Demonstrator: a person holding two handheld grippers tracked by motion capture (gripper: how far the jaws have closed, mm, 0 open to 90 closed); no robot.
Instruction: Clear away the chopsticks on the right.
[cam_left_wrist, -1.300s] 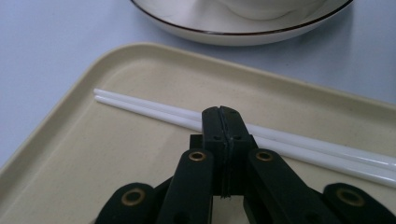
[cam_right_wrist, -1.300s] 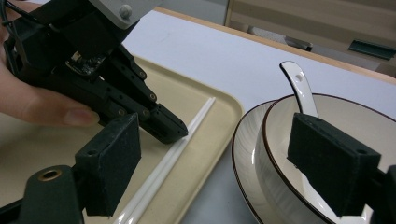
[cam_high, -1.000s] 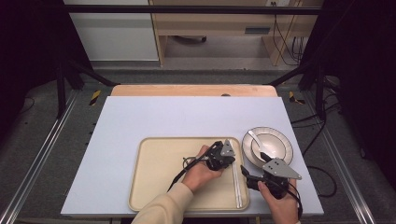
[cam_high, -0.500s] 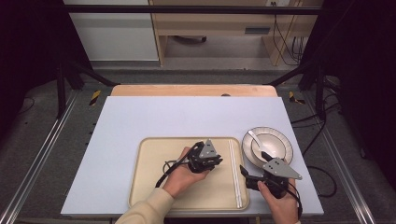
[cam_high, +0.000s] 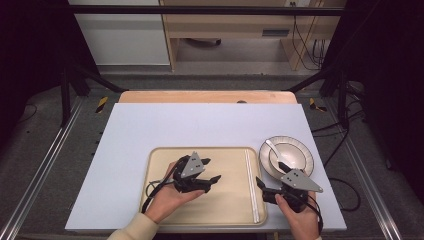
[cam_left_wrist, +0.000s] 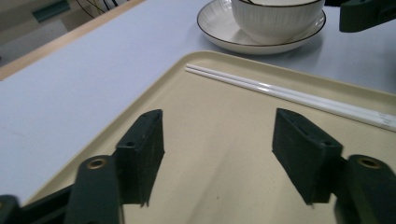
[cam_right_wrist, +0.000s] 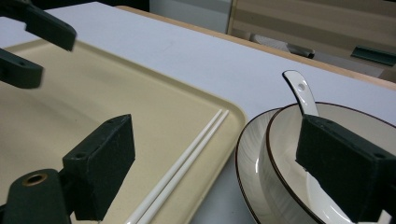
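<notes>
Pair of slim white chopsticks (cam_high: 251, 185): lying flat, side by side and parallel, touching, along the right inner edge of the shallow beige plastic tray (cam_high: 165, 210).

Tray (cam_high: 200, 210): plain beige. Chopsticks (cam_high: 251, 185) at its 3 o'clock edge: white. Bowl (cam_high: 295, 150) and plate (cam_left_wrist: 219, 28): white, fine ribbing, dark rims. Spoon (cam_right_wrist: 299, 91): white. Table (cam_high: 165, 125): pale lavender-grey. Both grippers' jaws: black.

we see the surface (cam_high: 200, 125) evenly lit from above, with dark surroundings at both sides (nearly black). soft shadows sit under the bowl (cam_left_wrist: 275, 18). in the gripper views, the near black tool parts are slightly blurred, and the tray (cam_right_wrist: 140, 112) carries mild sheen.
</notes>
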